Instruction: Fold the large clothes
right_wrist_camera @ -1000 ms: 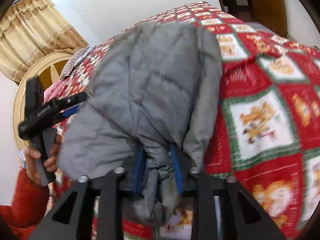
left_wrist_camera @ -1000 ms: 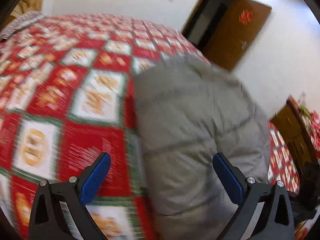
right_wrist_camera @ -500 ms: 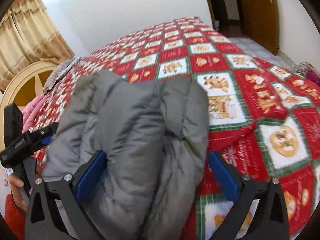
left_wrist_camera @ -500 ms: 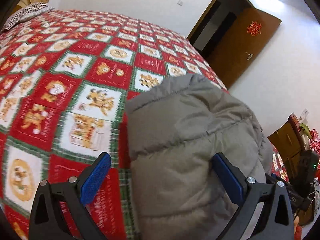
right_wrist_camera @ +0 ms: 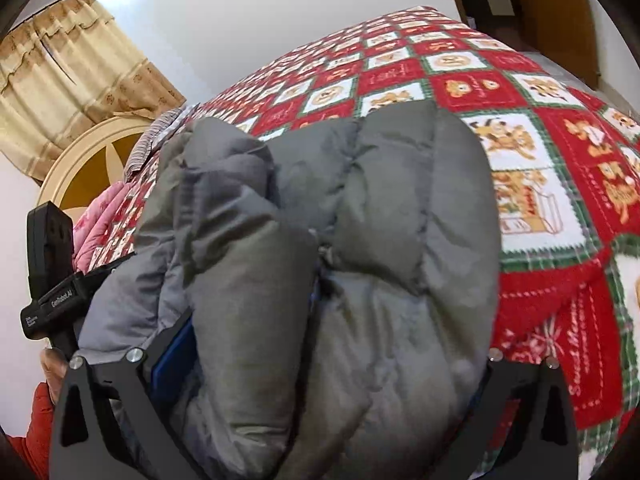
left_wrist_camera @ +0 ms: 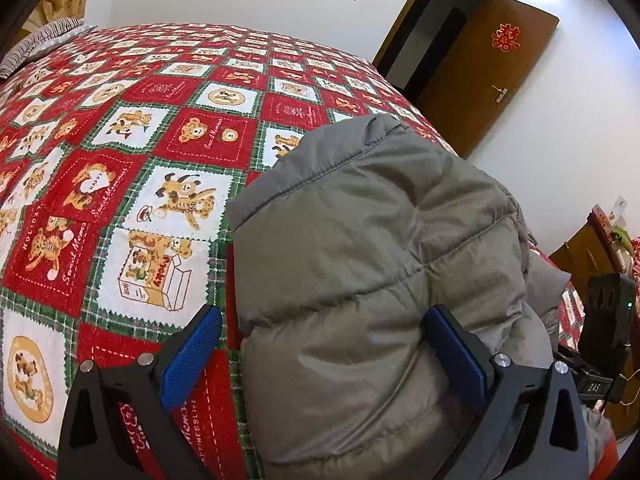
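From my seat I see one grey puffer jacket (left_wrist_camera: 372, 280) bundled at the near edge of the bed (left_wrist_camera: 120, 128); red bear-print cover lies bare to its left and beyond. My left gripper (left_wrist_camera: 320, 348) is spread wide, one finger beside the jacket's edge, the other pressed on it, gripping nothing; my right gripper (right_wrist_camera: 320, 360) is spread wide around the bundle, its right finger buried in fabric. One wooden door (left_wrist_camera: 484, 76) stands open.

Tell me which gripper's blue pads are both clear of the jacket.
Neither fully. The left gripper is closest: its left pad sits over the bedspread, while the right gripper has the grey jacket bulging between both fingers.
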The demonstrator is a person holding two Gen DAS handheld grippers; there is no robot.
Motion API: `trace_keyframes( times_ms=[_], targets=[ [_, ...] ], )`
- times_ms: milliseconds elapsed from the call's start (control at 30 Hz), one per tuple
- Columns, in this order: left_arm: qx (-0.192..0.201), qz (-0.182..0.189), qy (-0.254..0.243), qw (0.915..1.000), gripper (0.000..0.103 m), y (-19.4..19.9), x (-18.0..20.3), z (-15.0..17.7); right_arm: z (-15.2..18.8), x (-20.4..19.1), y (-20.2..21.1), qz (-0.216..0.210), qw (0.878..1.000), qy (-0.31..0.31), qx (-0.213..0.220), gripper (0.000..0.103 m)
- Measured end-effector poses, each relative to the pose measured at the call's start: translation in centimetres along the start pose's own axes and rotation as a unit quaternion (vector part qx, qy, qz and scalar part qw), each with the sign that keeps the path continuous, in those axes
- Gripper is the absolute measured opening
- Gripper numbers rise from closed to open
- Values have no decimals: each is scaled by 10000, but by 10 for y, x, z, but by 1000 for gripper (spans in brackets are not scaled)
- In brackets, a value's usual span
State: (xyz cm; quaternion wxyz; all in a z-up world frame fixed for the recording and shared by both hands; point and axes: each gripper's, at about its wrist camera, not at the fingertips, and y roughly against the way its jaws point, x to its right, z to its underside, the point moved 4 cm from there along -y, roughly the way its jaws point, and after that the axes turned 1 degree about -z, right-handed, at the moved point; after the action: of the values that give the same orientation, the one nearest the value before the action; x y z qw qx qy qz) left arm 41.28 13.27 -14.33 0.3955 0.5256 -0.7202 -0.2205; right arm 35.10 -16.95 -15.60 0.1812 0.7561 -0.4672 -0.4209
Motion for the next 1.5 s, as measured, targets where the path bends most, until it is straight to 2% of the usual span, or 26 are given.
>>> trace_keyframes(
  times_ms=[67,133,167,400,633,733,767,800,867,1033,1133,1500],
  targets=[
    [-4,-103,-88,9999,102,-2,2,0,3,-5,-3,33,9999,114,-32,103],
    [-13,-165,-146,9998,102,-3,4,0,7,-14,-6,-62,9992,356,-163,91],
    [-19,-182,-188,9997,102,-4,5,1,8,-18,-6,-76,9986,476,-196,89],
    [-101,-75,9,9999,102,-11,1,3,12,-13,-6,-136,9994,334,-7,92],
    [-88,361,135,9992,102,-17,-1,7,13,-14,-9,-289,9992,285,-4,95],
    [-9,637,165,9978,94,-17,-1,8,13,-15,-9,-278,9991,312,-11,94],
    [26,734,187,9971,88,-16,-2,9,13,-15,-10,-274,9991,321,-14,93],
    [42,822,202,9964,79,-15,0,10,13,-16,-10,-274,9990,353,-18,90],
    [76,962,234,9951,74,-13,1,12,12,-19,-11,-294,9987,421,-41,84],
    [96,1007,329,9943,65,-6,1,15,15,-33,-8,-253,9983,520,-57,57],
    [106,998,404,9941,64,5,-1,21,21,-47,-3,-95,9982,595,18,48],
    [170,1019,365,9940,62,50,1,45,56,-84,30,33,9980,550,325,39]
  ],
)
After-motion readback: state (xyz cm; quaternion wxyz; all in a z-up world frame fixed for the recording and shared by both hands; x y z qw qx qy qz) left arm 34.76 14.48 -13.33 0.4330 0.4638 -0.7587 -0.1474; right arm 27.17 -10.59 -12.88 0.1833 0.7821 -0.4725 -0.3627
